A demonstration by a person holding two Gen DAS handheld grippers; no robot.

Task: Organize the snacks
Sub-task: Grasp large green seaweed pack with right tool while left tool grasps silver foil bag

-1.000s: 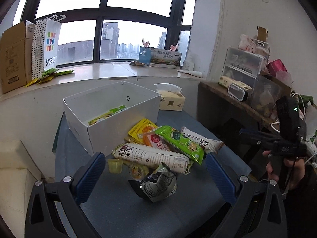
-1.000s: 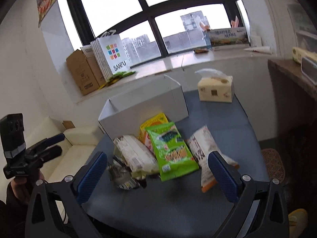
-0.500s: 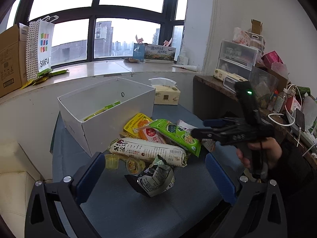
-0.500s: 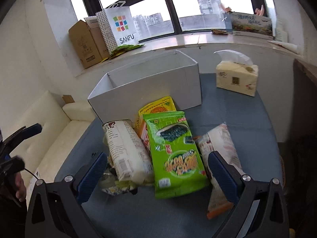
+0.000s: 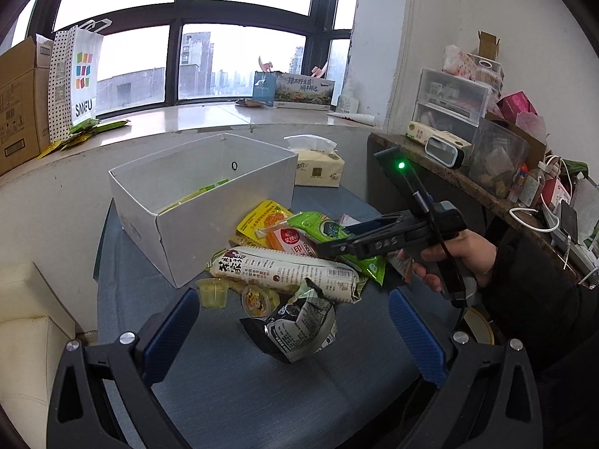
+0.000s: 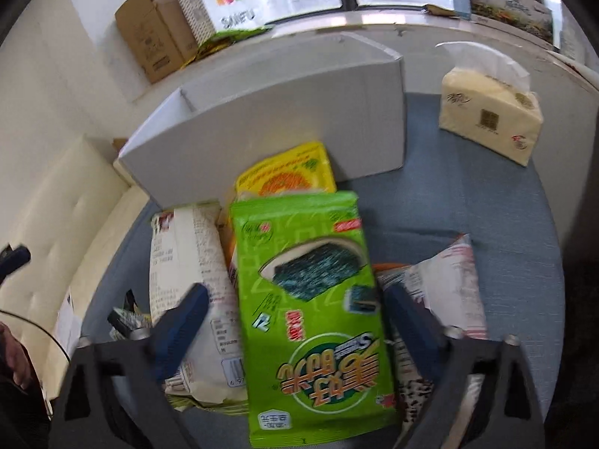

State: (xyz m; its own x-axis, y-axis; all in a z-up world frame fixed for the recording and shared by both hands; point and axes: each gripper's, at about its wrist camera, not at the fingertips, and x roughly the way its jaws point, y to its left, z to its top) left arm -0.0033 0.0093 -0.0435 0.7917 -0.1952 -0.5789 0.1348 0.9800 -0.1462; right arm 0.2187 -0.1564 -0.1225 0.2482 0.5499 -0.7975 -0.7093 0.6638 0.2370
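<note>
A pile of snack packs lies on the blue table in front of an open white box (image 5: 209, 202) (image 6: 284, 112). A green seaweed pack (image 6: 310, 299) (image 5: 337, 239) lies on top, with a long white pack (image 5: 284, 269) (image 6: 194, 277), a yellow pack (image 6: 288, 172), a white pack (image 6: 445, 292), a crumpled dark pack (image 5: 299, 325) and two jelly cups (image 5: 213, 292) around it. My right gripper (image 6: 292, 307) (image 5: 329, 249) is open, its fingers on either side of the green pack. My left gripper (image 5: 292, 321) is open, back from the pile over the crumpled pack.
A tissue pack (image 5: 318, 168) (image 6: 490, 119) stands right of the box. A cream sofa (image 5: 26, 318) is at the left. A cluttered side shelf (image 5: 468, 172) stands at the right. Cardboard boxes (image 5: 18, 101) and a paper bag (image 5: 76, 78) sit on the windowsill.
My right gripper has moved in from the right and down over the pile, straddling the green seaweed pack. My left gripper has barely moved.
</note>
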